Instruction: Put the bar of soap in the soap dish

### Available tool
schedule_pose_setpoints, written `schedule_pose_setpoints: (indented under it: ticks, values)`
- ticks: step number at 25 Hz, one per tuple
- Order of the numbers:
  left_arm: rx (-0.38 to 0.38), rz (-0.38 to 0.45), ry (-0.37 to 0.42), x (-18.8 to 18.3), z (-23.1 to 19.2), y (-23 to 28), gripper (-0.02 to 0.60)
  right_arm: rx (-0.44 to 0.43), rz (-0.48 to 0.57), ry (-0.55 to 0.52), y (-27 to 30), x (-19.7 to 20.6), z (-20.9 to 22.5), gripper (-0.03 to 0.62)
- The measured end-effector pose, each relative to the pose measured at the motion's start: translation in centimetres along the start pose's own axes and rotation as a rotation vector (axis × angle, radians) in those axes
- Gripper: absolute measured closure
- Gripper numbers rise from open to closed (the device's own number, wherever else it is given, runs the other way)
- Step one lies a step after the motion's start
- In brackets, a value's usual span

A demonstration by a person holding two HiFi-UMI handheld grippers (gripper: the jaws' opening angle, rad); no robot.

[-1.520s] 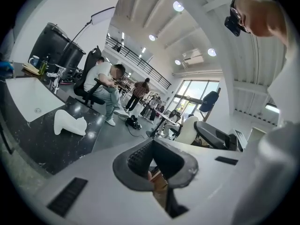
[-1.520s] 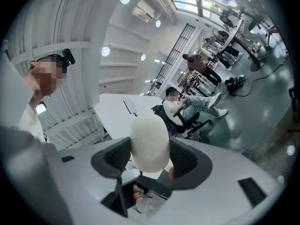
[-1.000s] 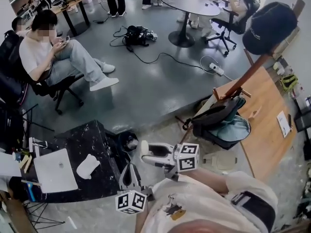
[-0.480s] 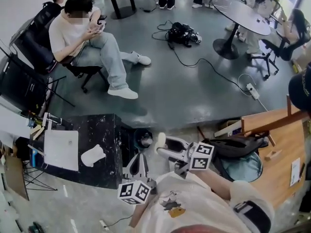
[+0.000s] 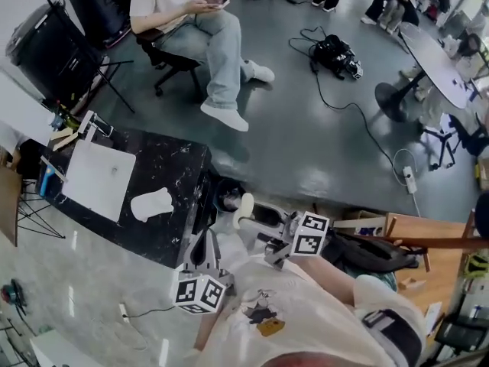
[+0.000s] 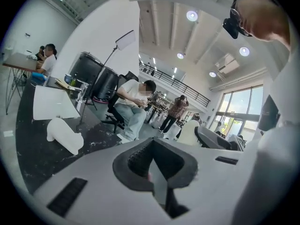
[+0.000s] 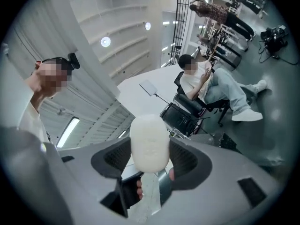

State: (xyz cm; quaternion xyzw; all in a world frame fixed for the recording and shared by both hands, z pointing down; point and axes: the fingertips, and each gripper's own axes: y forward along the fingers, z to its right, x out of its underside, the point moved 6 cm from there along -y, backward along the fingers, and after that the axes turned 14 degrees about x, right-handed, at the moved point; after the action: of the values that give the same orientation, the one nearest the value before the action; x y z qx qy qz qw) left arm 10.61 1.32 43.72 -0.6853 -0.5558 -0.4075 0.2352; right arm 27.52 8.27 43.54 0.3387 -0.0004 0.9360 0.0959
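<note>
Right tool (image 7: 149,157) grips the soap (image 7: 149,139); the soap dish (image 5: 151,203) lies to its left on the desk (image 5: 182,167). Left tool (image 6: 151,159) is closed.

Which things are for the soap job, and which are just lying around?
For the job: bar of soap, right gripper holding it, soap dish, black table.
Just lying about: white board, black bag, power strip.
</note>
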Motion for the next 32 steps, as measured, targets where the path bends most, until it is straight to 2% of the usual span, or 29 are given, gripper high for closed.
schedule_pose_setpoints:
  ticks: [5,10,17,25,32]
  values:
    - [-0.04,0.068,-0.006,-3.8,-3.7,-1.2,0.575,-0.026,-0.052,-0.044,5.3,-0.6,-1.8,0.332]
    - [-0.029,0.075,-0.055,-4.2,-7.0,-0.6,0.575,-0.039,-0.063,-0.078,9.5,-1.1,-2.5,0.332]
    - [-0.015,0.111,-0.049,-6.5,-9.6,-0.5,0.575,-0.032,-0.086,-0.071,13.7,-0.5,-2.4,0.332]
    - [-0.087,0.147,-0.088,-7.1,-13.9,-3.5,0.575,-0.047,-0.171,-0.068,18.6,2.1,-3.1,0.332]
    - [-0.18,0.179,-0.125,-7.2,-15.8,-3.8,0.575,-0.085,-0.243,-0.072,21.3,1.9,-2.5,0.333]
